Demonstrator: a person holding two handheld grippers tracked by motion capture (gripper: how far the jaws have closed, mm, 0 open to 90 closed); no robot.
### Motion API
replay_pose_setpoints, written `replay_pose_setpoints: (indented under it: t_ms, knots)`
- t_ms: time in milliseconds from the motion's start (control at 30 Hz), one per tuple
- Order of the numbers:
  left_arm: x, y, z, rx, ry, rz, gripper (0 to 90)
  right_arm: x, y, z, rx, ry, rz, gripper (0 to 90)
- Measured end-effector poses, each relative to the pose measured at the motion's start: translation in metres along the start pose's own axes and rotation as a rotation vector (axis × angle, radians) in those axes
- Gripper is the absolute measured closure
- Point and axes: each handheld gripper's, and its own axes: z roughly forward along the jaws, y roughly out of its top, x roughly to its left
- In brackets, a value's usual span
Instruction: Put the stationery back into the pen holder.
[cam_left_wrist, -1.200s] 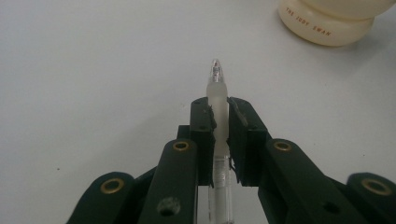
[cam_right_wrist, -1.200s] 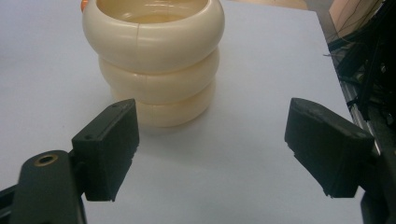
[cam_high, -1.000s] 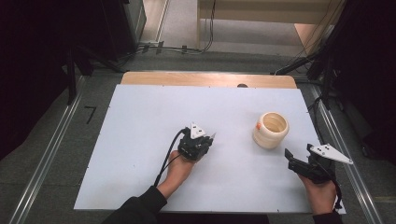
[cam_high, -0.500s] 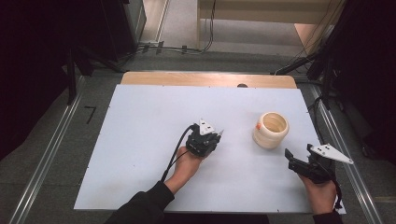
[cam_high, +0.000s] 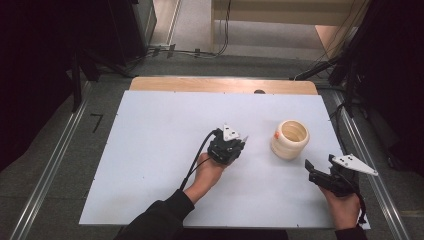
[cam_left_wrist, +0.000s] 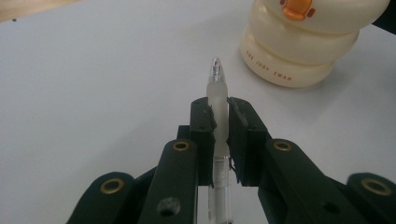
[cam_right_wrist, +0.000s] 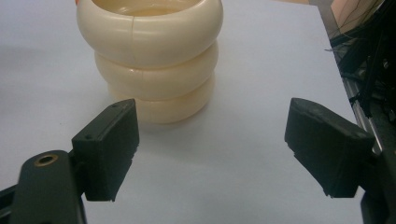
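A cream ringed pot (cam_high: 290, 139) with an orange duck bill stands on the white table top (cam_high: 150, 150), right of centre. My left gripper (cam_high: 239, 142) hovers just left of the pot, shut on a translucent white pen (cam_left_wrist: 217, 88). The pen's tip sticks out past the jaws toward the pot (cam_left_wrist: 303, 42). My right gripper (cam_high: 316, 170) rests near the table's front right corner. In its own view the right gripper (cam_right_wrist: 212, 135) is open, aimed at the pot (cam_right_wrist: 152, 56) a short way ahead, with nothing between the jaws.
A wooden strip (cam_high: 222, 85) runs along the table's far edge. Metal rails (cam_high: 50, 170) flank both sides, and cables lie on the floor behind. The table's right edge (cam_right_wrist: 336, 70) is close to my right gripper.
My left gripper has moved right and a little up toward the pot, still holding the pen. The right gripper has stayed where it was.
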Motion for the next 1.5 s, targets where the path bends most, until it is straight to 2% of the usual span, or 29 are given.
replay_pose_setpoints:
  t_ms: [733,1000,1500]
  knots:
    - [-0.019,0.023,0.016,0.0,-0.032,0.027,81.2,-0.004,-0.003,0.004,0.022,0.004,0.016,16.3]
    - [-0.025,0.032,0.021,-0.006,-0.046,0.026,81.3,-0.002,-0.003,0.006,0.029,0.008,0.007,16.3]
    - [-0.028,0.046,0.03,-0.009,-0.052,0.018,81.3,-0.006,-0.004,0.006,0.035,0.015,0.017,16.3]
